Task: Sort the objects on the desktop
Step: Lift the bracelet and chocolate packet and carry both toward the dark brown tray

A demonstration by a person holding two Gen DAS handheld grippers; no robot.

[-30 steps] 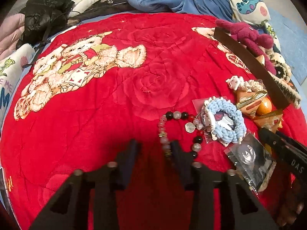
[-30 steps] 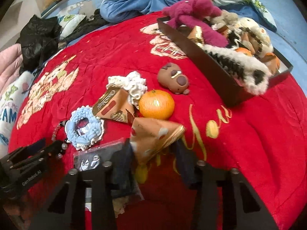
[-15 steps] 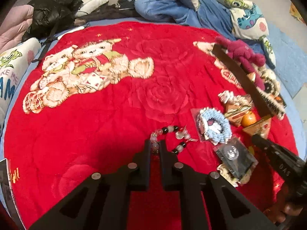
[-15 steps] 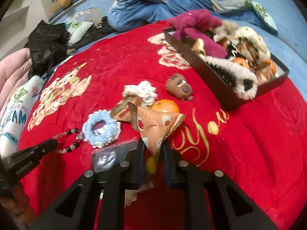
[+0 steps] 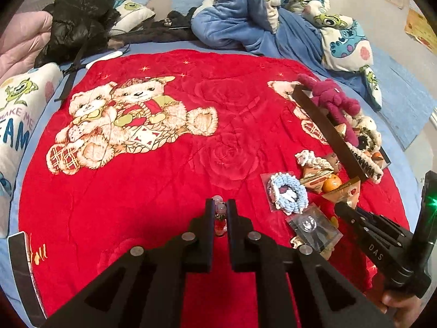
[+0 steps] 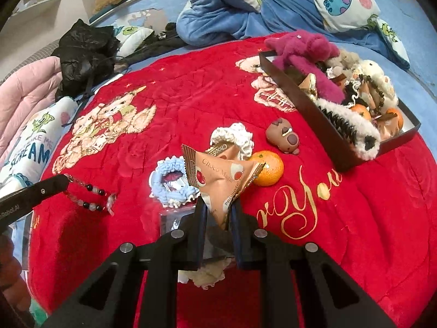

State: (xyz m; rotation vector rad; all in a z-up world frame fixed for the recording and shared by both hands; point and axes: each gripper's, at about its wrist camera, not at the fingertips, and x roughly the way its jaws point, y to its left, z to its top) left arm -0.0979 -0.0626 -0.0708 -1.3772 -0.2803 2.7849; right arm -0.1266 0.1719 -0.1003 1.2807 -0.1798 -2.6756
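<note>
Red plush blanket (image 5: pixel 164 191) on a bed is my work surface; my left gripper (image 5: pixel 220 209) is clenched on the bead bracelet (image 6: pixel 90 195), lifted off the blanket; my right gripper (image 6: pixel 218 213) is clamped on the Choco snack packet (image 6: pixel 221 180), also raised. Dark tray (image 6: pixel 300 101) at far right already holds plush toys, oranges, beads; I judge sorting roughly half done. Left on the blanket: blue scrunchie (image 6: pixel 170 183), white scrunchie (image 6: pixel 235 139), orange (image 6: pixel 267 168), brown toy (image 6: pixel 284 136), clear pouch (image 5: pixel 314 227).
</note>
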